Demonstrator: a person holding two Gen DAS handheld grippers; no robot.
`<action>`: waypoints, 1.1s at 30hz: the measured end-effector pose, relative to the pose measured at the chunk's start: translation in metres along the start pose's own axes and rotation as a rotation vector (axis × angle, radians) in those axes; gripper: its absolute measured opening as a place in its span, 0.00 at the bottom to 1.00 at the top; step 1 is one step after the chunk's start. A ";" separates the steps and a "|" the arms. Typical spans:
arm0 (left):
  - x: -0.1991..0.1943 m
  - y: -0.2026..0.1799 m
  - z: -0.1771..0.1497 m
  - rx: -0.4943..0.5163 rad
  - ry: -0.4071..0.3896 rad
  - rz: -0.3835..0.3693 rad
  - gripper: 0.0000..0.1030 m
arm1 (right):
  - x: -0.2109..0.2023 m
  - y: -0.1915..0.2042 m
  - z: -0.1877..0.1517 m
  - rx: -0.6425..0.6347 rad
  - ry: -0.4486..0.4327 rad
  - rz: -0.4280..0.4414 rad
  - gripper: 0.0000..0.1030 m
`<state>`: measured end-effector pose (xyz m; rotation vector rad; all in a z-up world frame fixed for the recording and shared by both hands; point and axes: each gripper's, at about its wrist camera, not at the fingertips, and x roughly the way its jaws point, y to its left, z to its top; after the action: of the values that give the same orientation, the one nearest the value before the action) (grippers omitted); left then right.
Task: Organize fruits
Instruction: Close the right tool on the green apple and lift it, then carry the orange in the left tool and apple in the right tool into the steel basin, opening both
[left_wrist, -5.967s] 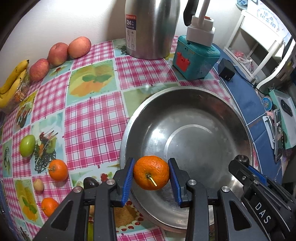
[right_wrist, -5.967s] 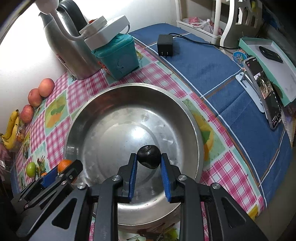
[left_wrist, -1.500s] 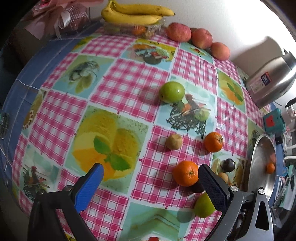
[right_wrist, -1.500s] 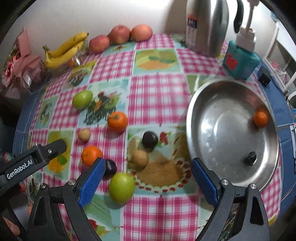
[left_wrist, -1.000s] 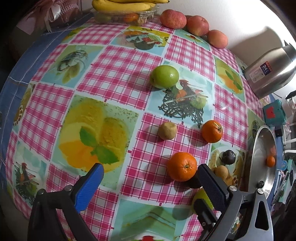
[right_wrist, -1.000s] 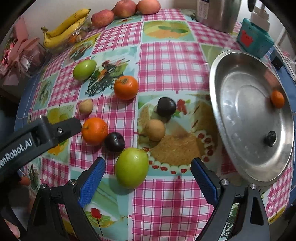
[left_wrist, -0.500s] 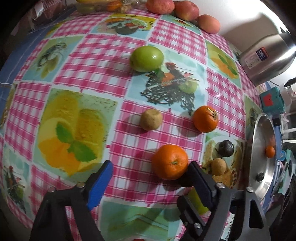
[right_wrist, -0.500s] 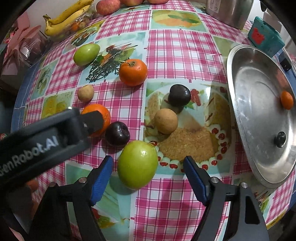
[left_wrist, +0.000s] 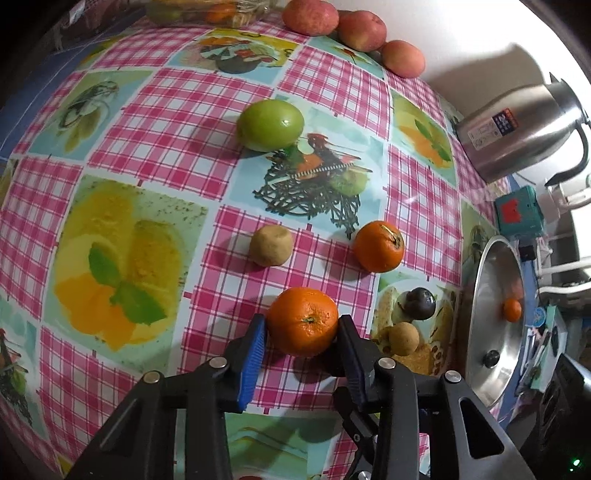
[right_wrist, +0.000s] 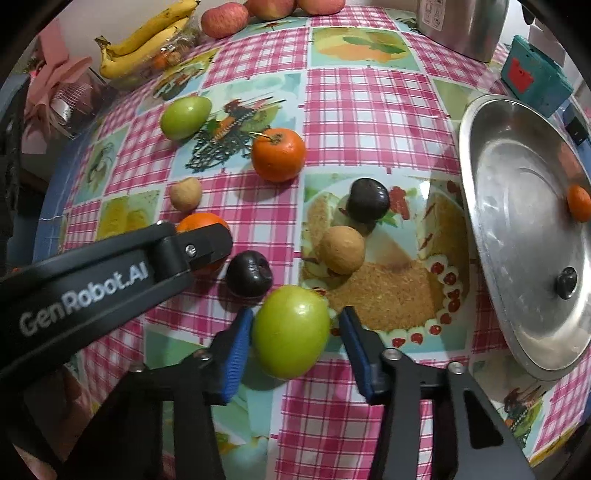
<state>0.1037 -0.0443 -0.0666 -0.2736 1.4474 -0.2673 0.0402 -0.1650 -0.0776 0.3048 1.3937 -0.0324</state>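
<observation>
Both grippers are working at once, each closing on its own fruit so two pieces can go to the pan in one trip, judging by the fruit already sitting there.

Left gripper (left_wrist: 301, 334): jaws are narrowing round an orange (left_wrist: 302, 321), which is sitting on the checked tablecloth (left_wrist: 155, 110) right betw. the blue pads. The right-hand pad looks to be touching the peel; the left one is just beside it, a sliver of gap showing, so not a firm clamp yet. The gripper is pointing steeply down, prob. so the pads meet the orange at its widest part. Ahead of it are lying a small tan fruit (left_wrist: 271, 245), a stemmed orange (left_wrist: 378, 246) and a green apple (left_wrist: 270, 120).

Right gripper (right_wrist: 295, 339): jaws are also closing, w/ a second green apple (right_wrist: 291, 332) betw. them; the left-hand pad is at the skin, the right-hand one is a little clear. A dark plum (right_wrist: 249, 274) is lying just ahead-left, a tan fruit (right_wrist: 342, 250) and another plum (right_wrist: 368, 200) further ahead.

The steel pan (right_wrist: 491, 206) is lying off to the right of both grippers, holding a small orange (right_wrist: 578, 204) and a dark fruit (right_wrist: 567, 283). Most of the fruit is waiting outside it.
</observation>
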 end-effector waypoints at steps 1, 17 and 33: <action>-0.001 0.000 0.001 -0.002 -0.006 0.000 0.40 | -0.001 0.001 0.000 -0.002 -0.001 -0.001 0.42; -0.039 0.011 0.001 -0.031 -0.097 -0.007 0.40 | -0.039 -0.007 0.000 0.026 -0.112 0.038 0.42; -0.048 0.009 0.000 -0.035 -0.130 0.017 0.40 | -0.059 -0.048 0.003 0.128 -0.168 -0.009 0.42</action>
<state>0.0992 -0.0200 -0.0249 -0.3013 1.3267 -0.2071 0.0229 -0.2208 -0.0293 0.3935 1.2283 -0.1525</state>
